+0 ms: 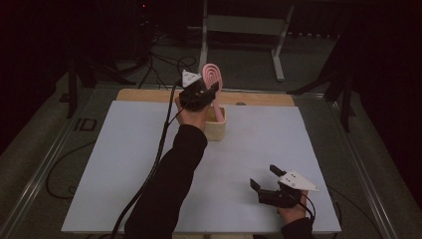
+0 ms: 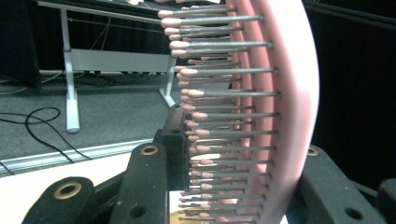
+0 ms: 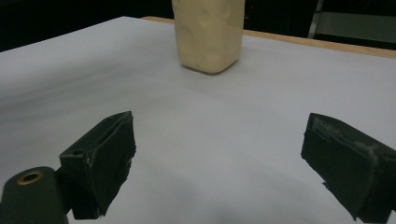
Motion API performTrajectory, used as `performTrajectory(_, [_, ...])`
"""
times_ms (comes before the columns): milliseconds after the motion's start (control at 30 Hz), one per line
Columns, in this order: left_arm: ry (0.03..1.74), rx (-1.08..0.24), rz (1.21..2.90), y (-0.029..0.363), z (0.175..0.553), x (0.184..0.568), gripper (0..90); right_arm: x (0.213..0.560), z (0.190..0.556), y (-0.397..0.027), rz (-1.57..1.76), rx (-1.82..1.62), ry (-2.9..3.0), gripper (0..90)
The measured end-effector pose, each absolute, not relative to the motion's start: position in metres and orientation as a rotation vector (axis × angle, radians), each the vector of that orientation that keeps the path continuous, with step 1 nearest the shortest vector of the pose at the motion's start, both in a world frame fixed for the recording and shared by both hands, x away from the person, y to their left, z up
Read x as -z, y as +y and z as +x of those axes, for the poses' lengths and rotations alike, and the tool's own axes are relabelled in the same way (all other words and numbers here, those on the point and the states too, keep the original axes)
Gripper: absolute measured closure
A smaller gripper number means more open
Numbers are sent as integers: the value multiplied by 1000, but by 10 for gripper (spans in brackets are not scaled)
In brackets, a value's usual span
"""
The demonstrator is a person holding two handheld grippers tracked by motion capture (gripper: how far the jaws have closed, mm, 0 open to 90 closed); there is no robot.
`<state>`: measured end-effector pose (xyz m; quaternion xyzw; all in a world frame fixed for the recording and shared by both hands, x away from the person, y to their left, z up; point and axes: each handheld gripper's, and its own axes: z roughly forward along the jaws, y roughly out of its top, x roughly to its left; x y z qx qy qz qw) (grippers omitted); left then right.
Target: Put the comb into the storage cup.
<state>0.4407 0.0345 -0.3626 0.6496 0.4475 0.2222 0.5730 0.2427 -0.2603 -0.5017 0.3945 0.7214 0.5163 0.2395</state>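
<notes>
Left gripper (image 1: 211, 89) at 12 o'clock, clenched on pink hairbrush (image 1: 213, 75), handle in cream holder (image 1: 216, 127) on desk (image 1: 124, 164). Step: brush entering or leaving holder, cannot tell. Next: straight vertical travel. Right gripper (image 1: 263, 178) at 5 o'clock, released, empty.

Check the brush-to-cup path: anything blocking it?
Nothing visible. The left gripper grips the pink hairbrush, whose handle already reaches down into the cream cup. The right gripper sits open, near the table's front edge.
</notes>
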Motion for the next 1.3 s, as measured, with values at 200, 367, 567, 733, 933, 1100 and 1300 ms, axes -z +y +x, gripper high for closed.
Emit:
performTrajectory(200, [1046, -536, 1534, 32, 439, 365, 644, 501, 243, -261, 1081, -1412, 1973, 97])
performTrajectory(367, [1042, -549, 1543, 30, 439, 367, 644, 502, 243, -260, 1080, -1415, 1974, 97])
performTrajectory(567, [1045, -552, 1553, 29, 438, 371, 644, 502, 243, -260, 1080, -1413, 1974, 97])
performTrajectory(733, [1047, -554, 1557, 27, 437, 374, 643, 502, 243, -260, 1080, -1415, 1974, 97])
performTrajectory(933, [1061, -542, 1551, 28, 436, 381, 643, 502, 243, -260, 1080, -1413, 1972, 97])
performTrajectory(1100, [1072, -529, 1557, 28, 436, 387, 643, 502, 243, -260, 1081, -1412, 1974, 97])
performTrajectory(1300, [1063, -532, 1578, 24, 434, 392, 640, 502, 243, -260, 1080, -1413, 1977, 97])
